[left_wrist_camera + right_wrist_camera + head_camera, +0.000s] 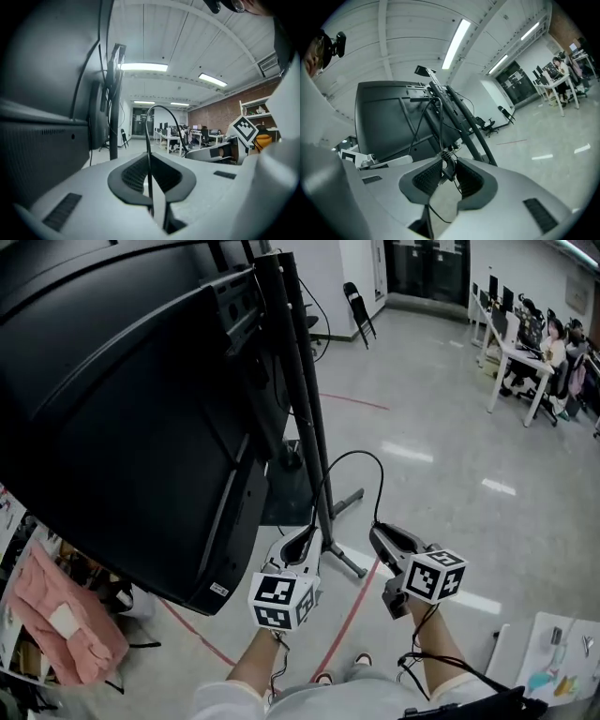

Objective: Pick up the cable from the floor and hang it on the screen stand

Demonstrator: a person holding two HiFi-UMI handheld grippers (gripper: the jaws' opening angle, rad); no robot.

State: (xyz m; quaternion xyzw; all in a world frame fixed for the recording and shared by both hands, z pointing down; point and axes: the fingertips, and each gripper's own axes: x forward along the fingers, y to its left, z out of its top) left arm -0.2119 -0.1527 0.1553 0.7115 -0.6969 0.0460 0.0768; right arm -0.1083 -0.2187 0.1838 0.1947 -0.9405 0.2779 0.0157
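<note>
The black cable [361, 454] arcs through the air between my two grippers, just right of the screen stand's slanted poles [300, 399]. The large black screen [122, 409] fills the left, seen from behind. My left gripper [305, 538] is beside the poles, shut on the thin cable [149, 140], which runs up between its pads. My right gripper [380, 532] is further right, shut on the cable's plug end [447, 165], with a thin tail hanging below. In the right gripper view the stand [464, 119] rises straight ahead, with other cables on it.
The stand's base legs [349, 501] spread over the grey floor, crossed by a red tape line [352, 615]. A pink cloth [56, 624] lies at lower left, a white table [553, 652] at lower right. Desks with seated people [525, 352] stand far right.
</note>
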